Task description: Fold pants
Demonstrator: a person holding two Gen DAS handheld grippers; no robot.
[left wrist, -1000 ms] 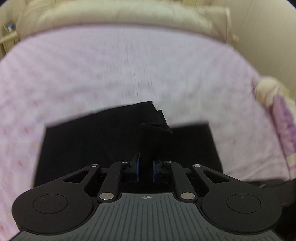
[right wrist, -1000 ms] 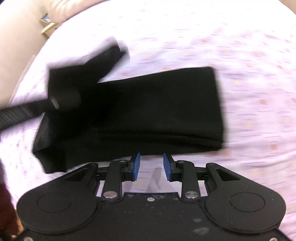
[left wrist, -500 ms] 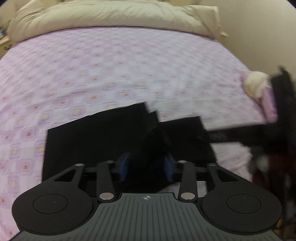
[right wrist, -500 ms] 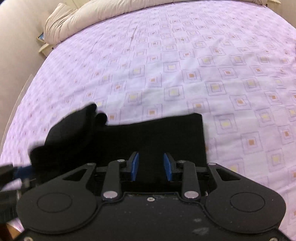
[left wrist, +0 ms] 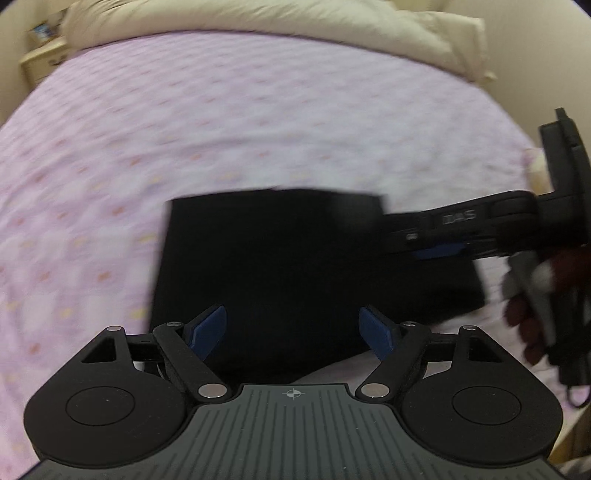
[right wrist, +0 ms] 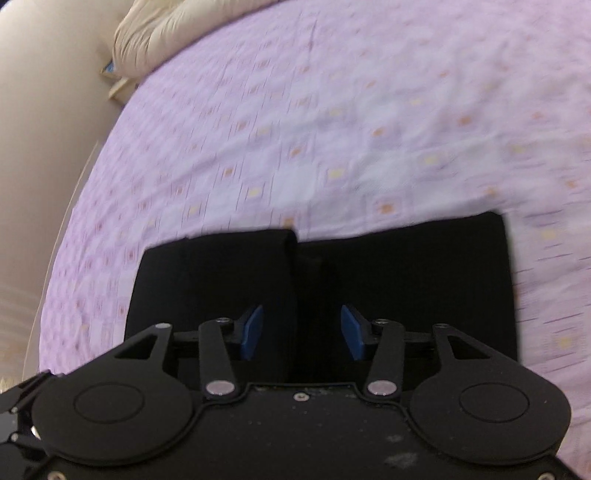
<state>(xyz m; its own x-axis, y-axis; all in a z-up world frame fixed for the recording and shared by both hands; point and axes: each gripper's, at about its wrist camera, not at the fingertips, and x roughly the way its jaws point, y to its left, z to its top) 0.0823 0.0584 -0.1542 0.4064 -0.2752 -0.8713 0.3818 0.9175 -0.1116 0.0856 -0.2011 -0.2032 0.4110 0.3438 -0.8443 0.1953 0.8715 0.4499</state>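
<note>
The black pants (left wrist: 288,266) lie folded into a rough rectangle on the lilac patterned bedsheet (left wrist: 184,129). My left gripper (left wrist: 295,328) hovers over their near edge with its blue pads wide apart and nothing between them. My right gripper (right wrist: 301,332) is also open, low over the pants (right wrist: 406,280), where a folded flap ends in a vertical edge down the middle. The right gripper also shows in the left wrist view (left wrist: 461,229), reaching in from the right over the pants' right side.
A cream duvet (left wrist: 258,26) is bunched along the bed's far end. A wooden bedside stand (left wrist: 40,62) is at the far left. A beige wall (right wrist: 44,110) runs along the bed's left side. The gloved hand (left wrist: 535,295) holds the right gripper.
My left gripper has opened and let go of the pants fabric, which now lies flat as a folded layer. My right gripper has opened wider and moved over the pants.
</note>
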